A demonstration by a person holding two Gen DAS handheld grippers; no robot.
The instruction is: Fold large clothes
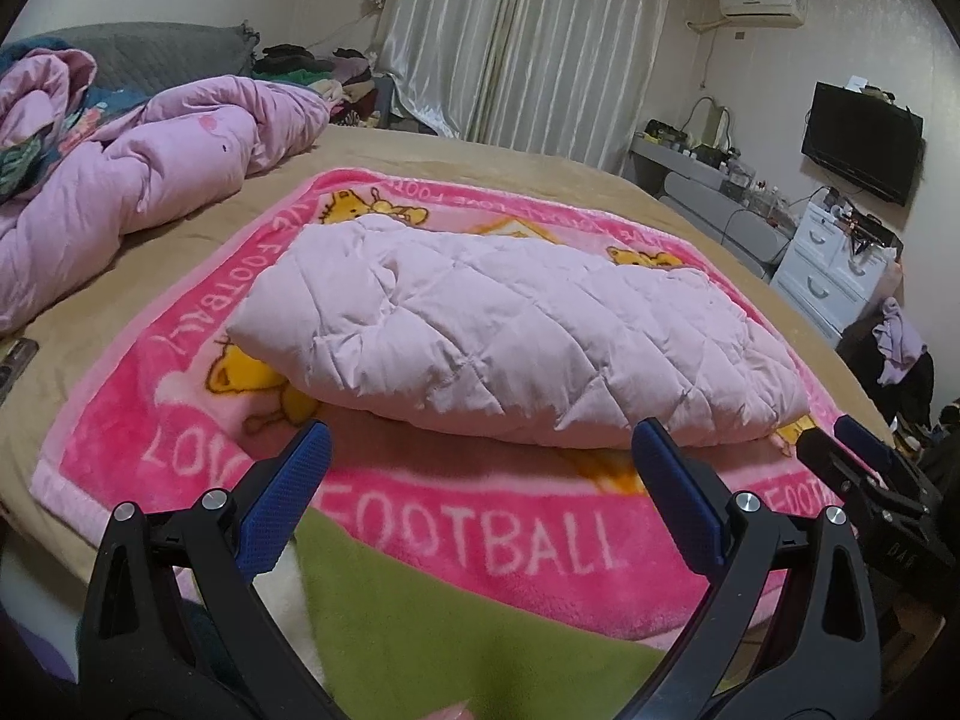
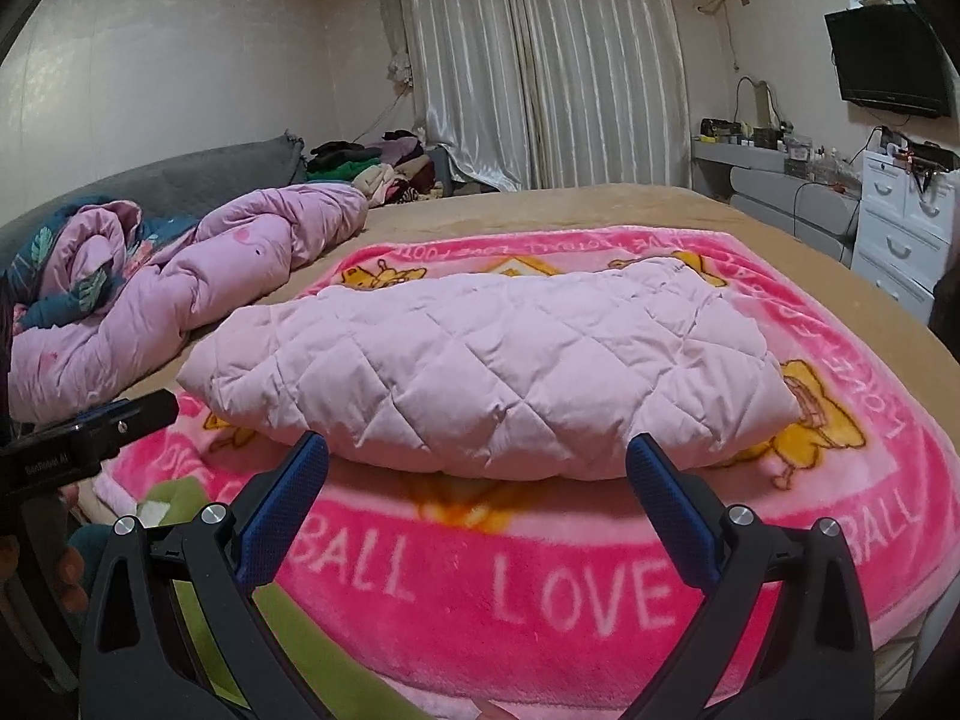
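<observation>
A pale pink quilted jacket (image 1: pixel 510 336) (image 2: pixel 480 360) lies folded into a long bundle across a bright pink "LOVE FOOTBALL" blanket (image 1: pixel 480 534) (image 2: pixel 540 588) on the bed. My left gripper (image 1: pixel 480 438) is open, its blue pads spread wide just short of the bundle's near edge, with nothing between them. My right gripper (image 2: pixel 477 450) is open too, hovering in front of the same near edge. The right gripper's tip (image 1: pixel 852 438) shows at the right of the left wrist view, and the left tool's body (image 2: pixel 90 432) at the left of the right wrist view.
A crumpled pink duvet (image 1: pixel 132 180) (image 2: pixel 180 276) is heaped at the left of the tan bed sheet (image 1: pixel 480 162). Green fabric (image 1: pixel 408 630) lies under the grippers. A white drawer unit (image 2: pixel 900 228), a desk and a wall television (image 2: pixel 888 60) stand to the right.
</observation>
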